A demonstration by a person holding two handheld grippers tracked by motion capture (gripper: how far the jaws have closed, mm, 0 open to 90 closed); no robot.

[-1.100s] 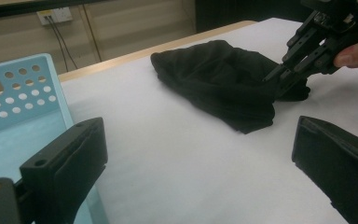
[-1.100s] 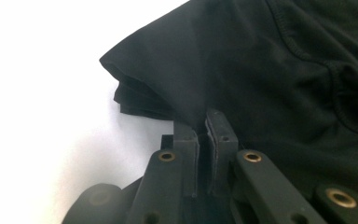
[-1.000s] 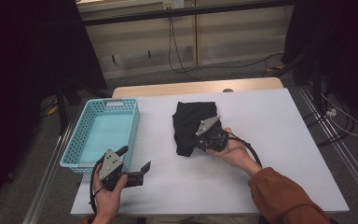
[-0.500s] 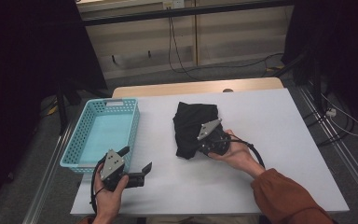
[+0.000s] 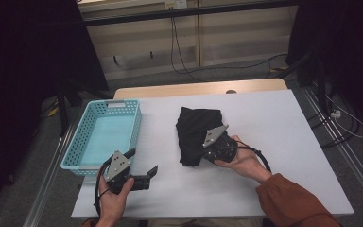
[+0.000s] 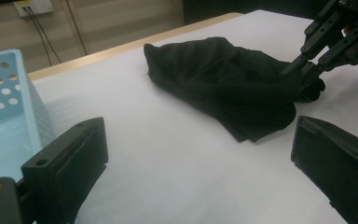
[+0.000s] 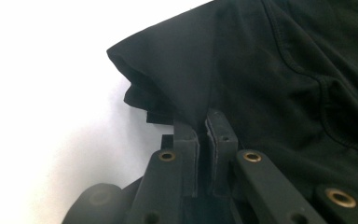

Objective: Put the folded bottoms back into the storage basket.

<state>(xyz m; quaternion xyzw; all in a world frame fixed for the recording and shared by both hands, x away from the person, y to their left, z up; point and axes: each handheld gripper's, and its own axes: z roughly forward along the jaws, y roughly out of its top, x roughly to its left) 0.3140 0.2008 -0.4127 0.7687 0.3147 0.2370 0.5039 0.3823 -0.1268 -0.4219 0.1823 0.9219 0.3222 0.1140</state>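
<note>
Right gripper (image 7: 204,128) clamped on a fold of black cloth (image 5: 196,132), pinch clear in right gripper view, hidden from above. Cloth lay mid-table (image 5: 283,123), right of blue basket (image 5: 101,135). Left gripper (image 5: 144,165) wide open, empty, near basket.

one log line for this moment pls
right tongs: shut on black garment | left tongs: open, hovering near blue basket | garment on white table
</note>
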